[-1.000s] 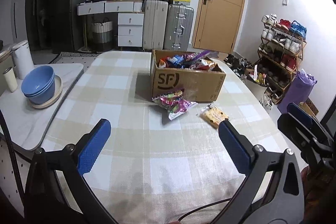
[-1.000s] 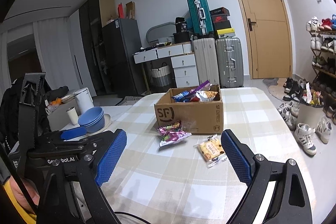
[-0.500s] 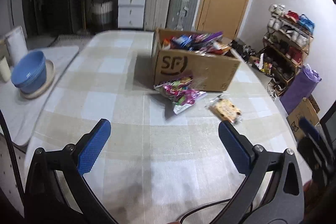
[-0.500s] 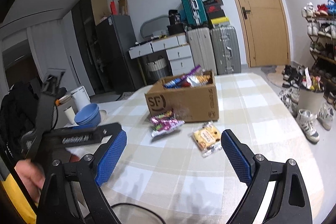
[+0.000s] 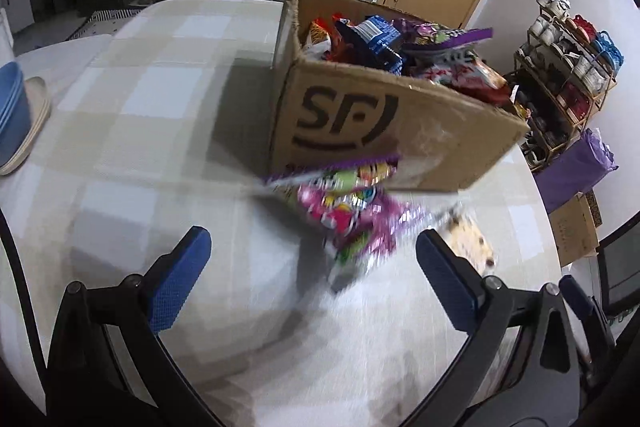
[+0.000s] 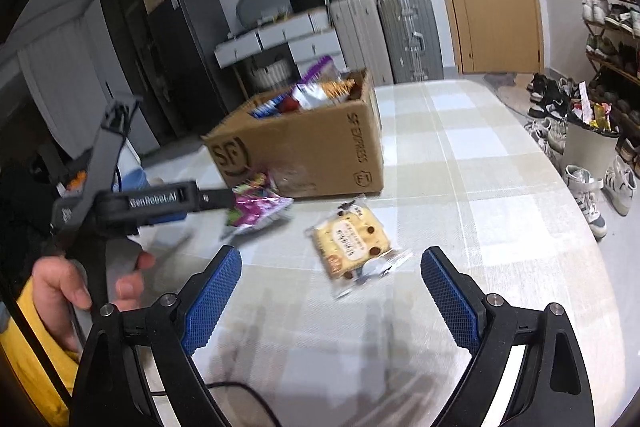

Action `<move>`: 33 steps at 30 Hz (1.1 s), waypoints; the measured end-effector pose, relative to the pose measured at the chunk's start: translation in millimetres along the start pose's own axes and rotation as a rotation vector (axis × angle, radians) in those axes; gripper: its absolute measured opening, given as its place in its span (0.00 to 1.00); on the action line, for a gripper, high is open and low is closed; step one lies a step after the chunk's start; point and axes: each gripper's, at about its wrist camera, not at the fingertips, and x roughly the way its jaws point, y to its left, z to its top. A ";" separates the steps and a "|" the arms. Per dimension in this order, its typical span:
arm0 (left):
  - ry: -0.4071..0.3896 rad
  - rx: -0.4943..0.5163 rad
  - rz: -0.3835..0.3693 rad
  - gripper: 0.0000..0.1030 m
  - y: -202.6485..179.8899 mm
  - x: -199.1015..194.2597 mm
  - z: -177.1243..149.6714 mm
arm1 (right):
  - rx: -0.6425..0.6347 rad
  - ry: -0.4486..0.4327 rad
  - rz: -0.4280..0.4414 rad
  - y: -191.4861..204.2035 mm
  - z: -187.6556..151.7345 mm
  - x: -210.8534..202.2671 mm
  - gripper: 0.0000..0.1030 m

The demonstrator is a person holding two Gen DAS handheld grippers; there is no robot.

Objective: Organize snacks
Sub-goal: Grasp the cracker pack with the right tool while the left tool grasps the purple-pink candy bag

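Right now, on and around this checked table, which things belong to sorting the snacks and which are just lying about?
Job:
brown cardboard SF box of snacks
purple-pink foil snack bag
clear-wrapped yellow biscuit packet

Lying about:
stacked blue bowls
silver suitcases
shoe rack

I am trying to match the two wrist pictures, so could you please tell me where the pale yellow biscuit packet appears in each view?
Left wrist view: the biscuit packet lies low and right of centre, blurred, partly hidden behind the right finger of the left tongs.
Right wrist view: it lies near the centre, flat on the checked tablecloth, ahead of the open right tongs.
Shared landmark: the cardboard box, just behind the packet in both.
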 end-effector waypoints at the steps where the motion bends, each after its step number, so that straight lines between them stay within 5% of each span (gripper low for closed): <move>1: 0.008 -0.004 -0.002 0.99 -0.9 7.4 4.6 | -0.005 0.017 0.001 -1.5 2.9 6.6 0.90; 12: 0.104 -0.044 0.012 0.96 -2.7 70.7 37.5 | -0.038 0.132 0.025 -11.9 27.0 71.3 0.90; 19: 0.085 -0.054 -0.065 0.55 -3.4 77.2 40.4 | -0.041 0.174 0.018 -16.0 29.4 91.8 0.90; 25: 0.079 -0.023 -0.129 0.31 -14.1 76.4 39.7 | -0.010 0.208 0.046 -26.8 28.5 106.0 0.90; 33: 0.089 -0.004 -0.190 0.20 -14.6 69.3 39.9 | -0.002 0.202 0.056 -33.2 21.8 107.2 0.86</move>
